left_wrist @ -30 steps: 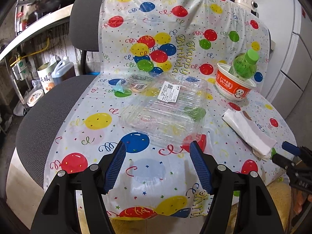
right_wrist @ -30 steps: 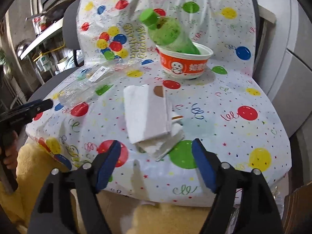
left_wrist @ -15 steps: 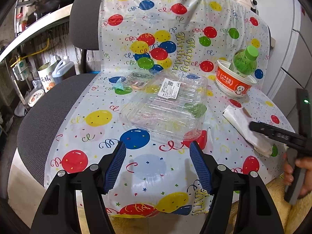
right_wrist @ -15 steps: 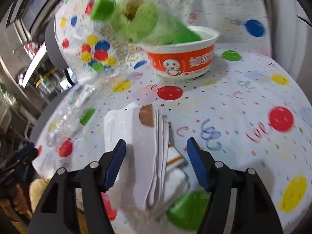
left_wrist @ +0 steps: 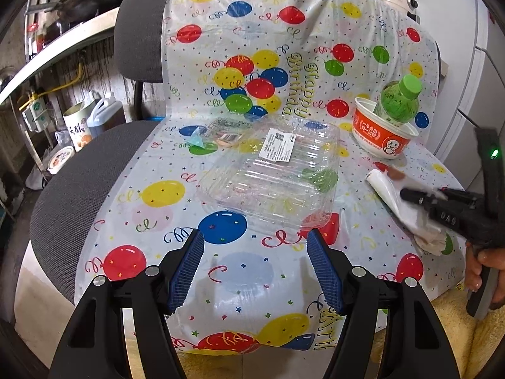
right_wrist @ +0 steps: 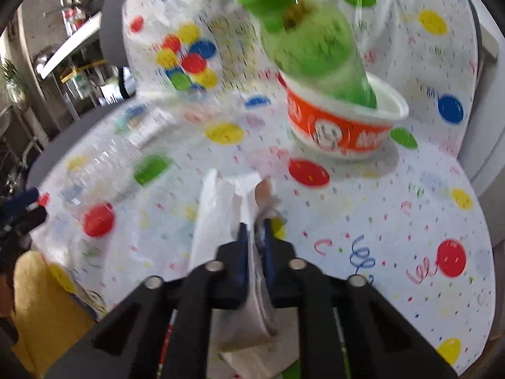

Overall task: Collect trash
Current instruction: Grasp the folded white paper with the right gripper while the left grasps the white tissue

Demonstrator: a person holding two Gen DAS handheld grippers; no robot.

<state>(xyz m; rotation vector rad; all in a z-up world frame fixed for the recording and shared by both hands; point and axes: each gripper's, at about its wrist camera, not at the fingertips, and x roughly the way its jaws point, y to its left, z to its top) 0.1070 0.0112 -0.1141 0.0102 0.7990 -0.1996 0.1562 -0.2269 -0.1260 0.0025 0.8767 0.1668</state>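
My right gripper (right_wrist: pixel 254 229) is shut on a folded white paper napkin (right_wrist: pixel 221 208) that lies on the balloon-print cloth (right_wrist: pixel 394 205); it also shows in the left wrist view (left_wrist: pixel 407 195) over the napkin (left_wrist: pixel 383 186). My left gripper (left_wrist: pixel 254 246) is open and empty, just short of a clear plastic clamshell box (left_wrist: pixel 274 170). An orange noodle cup (right_wrist: pixel 344 126) holds a tilted green bottle (right_wrist: pixel 309 41); both also show in the left wrist view as the cup (left_wrist: pixel 382 135) and the bottle (left_wrist: pixel 399 101). A small wrapper (left_wrist: pixel 221 132) lies behind the box.
The cloth covers a grey office chair (left_wrist: pixel 79 170). Left of it stand a tin (left_wrist: pixel 77 126), a jug (left_wrist: pixel 104 117) and a shelf (left_wrist: pixel 56 47). White cabinets (left_wrist: pixel 473 94) stand at the right. Yellow fleece (right_wrist: pixel 41 300) is below the seat edge.
My right gripper moved forward onto the napkin and closed from open to shut on it. My left gripper stayed open and nearly still.
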